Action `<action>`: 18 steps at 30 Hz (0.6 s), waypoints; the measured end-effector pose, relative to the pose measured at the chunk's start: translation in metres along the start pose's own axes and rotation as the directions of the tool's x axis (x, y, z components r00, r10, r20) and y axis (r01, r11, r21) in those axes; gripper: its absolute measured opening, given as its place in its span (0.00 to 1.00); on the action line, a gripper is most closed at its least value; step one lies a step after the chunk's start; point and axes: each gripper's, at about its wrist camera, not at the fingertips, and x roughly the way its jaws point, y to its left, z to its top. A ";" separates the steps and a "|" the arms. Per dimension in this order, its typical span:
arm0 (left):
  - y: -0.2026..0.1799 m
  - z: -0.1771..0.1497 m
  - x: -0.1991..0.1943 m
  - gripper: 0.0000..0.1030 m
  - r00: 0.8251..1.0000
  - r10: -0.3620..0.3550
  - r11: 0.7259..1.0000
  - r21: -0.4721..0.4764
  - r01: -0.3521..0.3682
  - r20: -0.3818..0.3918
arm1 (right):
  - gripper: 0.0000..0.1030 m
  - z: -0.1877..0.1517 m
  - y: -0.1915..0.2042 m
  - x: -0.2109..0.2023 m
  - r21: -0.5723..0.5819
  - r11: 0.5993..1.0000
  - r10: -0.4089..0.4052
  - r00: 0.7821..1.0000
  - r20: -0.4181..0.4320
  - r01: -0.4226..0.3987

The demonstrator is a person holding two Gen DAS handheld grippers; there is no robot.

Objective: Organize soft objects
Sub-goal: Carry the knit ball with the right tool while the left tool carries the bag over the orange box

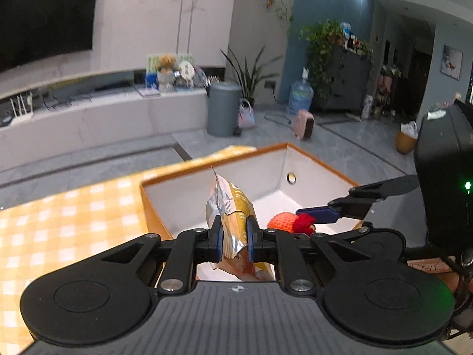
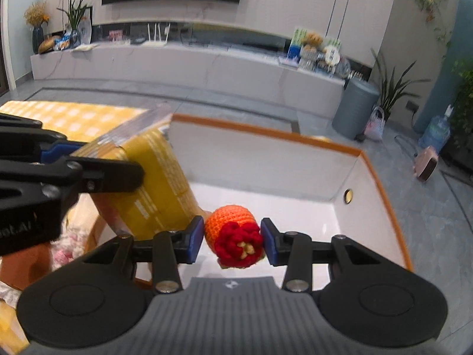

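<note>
Upright, snack bag (image 1: 229, 207) stands over box (image 1: 313, 159).

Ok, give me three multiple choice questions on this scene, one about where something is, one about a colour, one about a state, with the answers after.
1. Where is the crocheted orange toy with a red flower end?
A. Between the right claw's blue pads, over the white box with an orange rim
B. On the yellow checked tablecloth
C. On the grey floor

2. What colour is the printed side of the crinkled foil snack bag?
A. Green
B. Yellow
C. Purple

3. What state is the left claw in?
A. Wide open and empty
B. Shut on the foil snack bag
C. Shut on the crocheted toy

Answers: 1 A, the right wrist view shows the toy pinched between the pads above the box's white inside. 2 B, its printed face is yellow in both views. 3 B, both pads press the bag's crumpled sides.
</note>
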 end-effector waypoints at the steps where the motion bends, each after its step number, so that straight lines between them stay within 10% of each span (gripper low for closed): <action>1: 0.000 0.001 0.005 0.16 1.000 0.000 1.000 0.001 0.000 -0.012 | 0.41 0.000 -0.001 0.004 0.002 1.000 0.006 1.000 -0.012 -0.006; 18: 0.011 -0.003 0.027 0.17 0.990 0.037 0.998 -0.035 -0.042 -0.136 | 0.42 -0.004 -0.003 0.029 0.067 0.997 0.054 0.989 -0.135 -0.045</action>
